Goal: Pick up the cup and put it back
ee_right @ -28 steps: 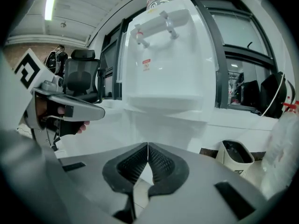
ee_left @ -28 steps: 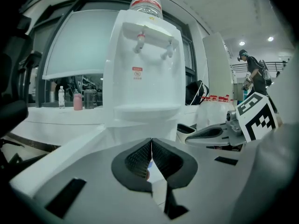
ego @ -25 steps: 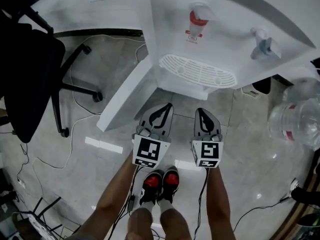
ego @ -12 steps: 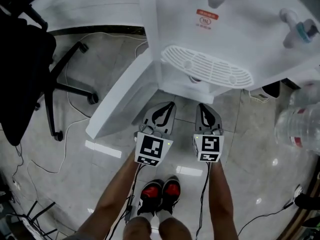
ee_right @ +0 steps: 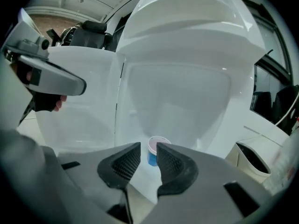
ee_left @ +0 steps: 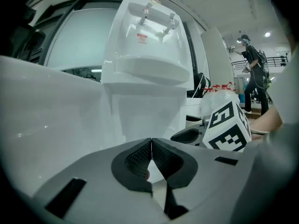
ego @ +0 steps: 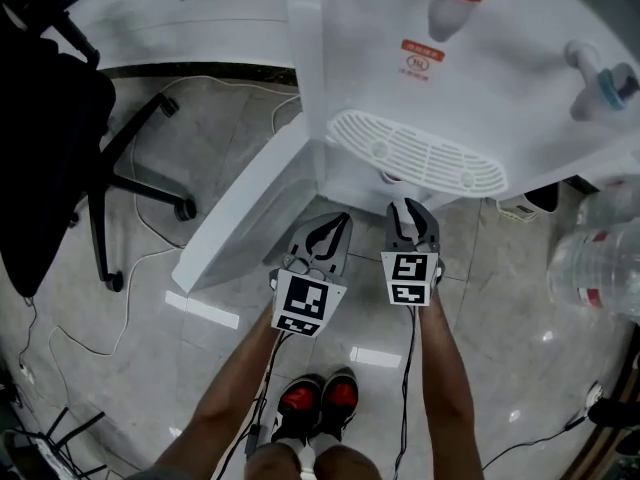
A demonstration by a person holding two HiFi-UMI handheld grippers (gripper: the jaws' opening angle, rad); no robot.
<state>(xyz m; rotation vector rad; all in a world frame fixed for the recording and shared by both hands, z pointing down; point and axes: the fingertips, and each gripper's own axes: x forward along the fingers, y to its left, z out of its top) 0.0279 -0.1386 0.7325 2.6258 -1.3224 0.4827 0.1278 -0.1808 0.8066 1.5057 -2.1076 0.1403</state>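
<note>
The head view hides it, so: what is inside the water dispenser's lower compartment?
A small blue cup stands upright inside the compartment, shown by the right gripper view. The right tool's jaws, which have just been opening, cover its right part.

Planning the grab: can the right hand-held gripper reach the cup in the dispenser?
Probably yes: the cup stands straight ahead of the right hand-held gripper, nothing between them. Its empty jaws have just been opening and may need to widen.
</note>
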